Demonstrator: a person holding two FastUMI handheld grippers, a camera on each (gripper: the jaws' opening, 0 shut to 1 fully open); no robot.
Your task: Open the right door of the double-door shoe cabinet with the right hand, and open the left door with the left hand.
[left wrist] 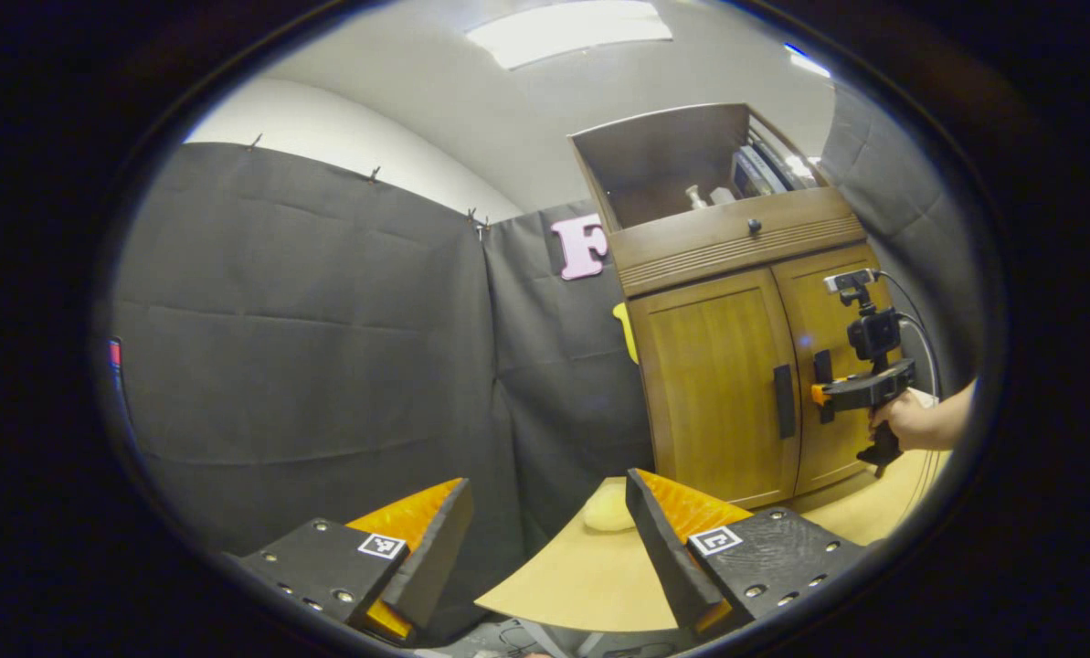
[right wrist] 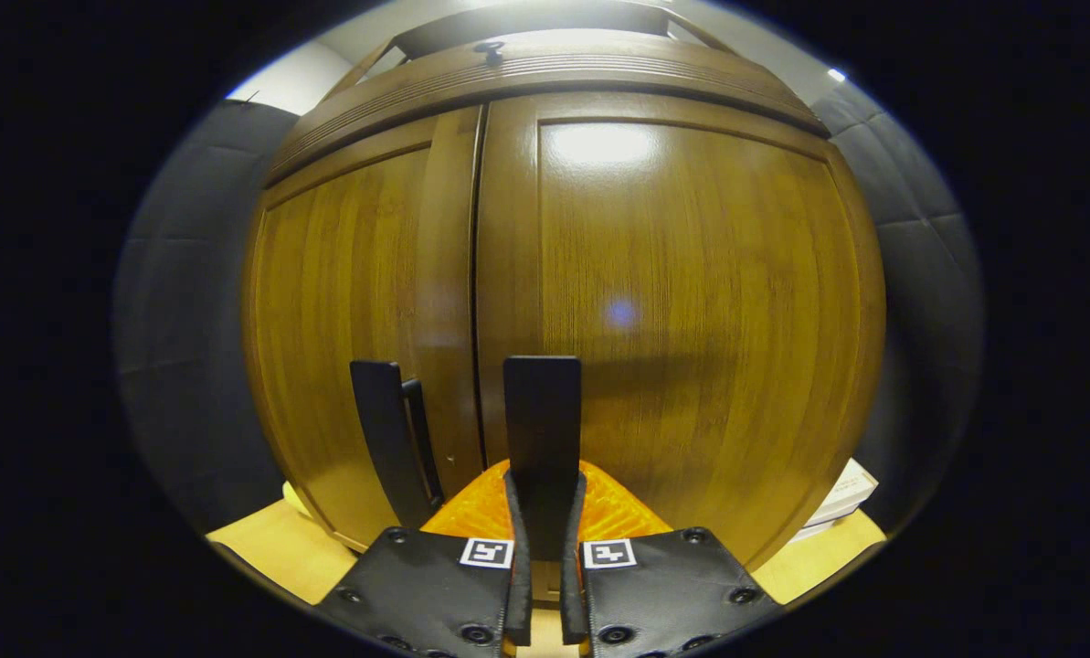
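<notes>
The wooden shoe cabinet point(left wrist: 718, 302) stands on a table, both doors closed. In the left gripper view my left gripper point(left wrist: 549, 539) is open and empty, well short of the left door point(left wrist: 714, 384) and its dark vertical handle point(left wrist: 784, 400). Farther off, a hand point(left wrist: 910, 420) holds the right gripper point(left wrist: 819, 395) at the right door's handle point(left wrist: 822, 366). In the right gripper view my right gripper point(right wrist: 545, 512) is shut on the right door's handle point(right wrist: 542, 411), which stands upright between the fingers on the right door point(right wrist: 691, 302). The left door's handle point(right wrist: 385, 429) is just to its left.
The light wooden table point(left wrist: 581, 576) carries a pale yellow lump point(left wrist: 608, 507) at the cabinet's foot. Above the doors are a drawer with a knob point(left wrist: 755, 225) and an open shelf with small items point(left wrist: 700, 196). A white box point(right wrist: 841, 498) lies by the cabinet's right side.
</notes>
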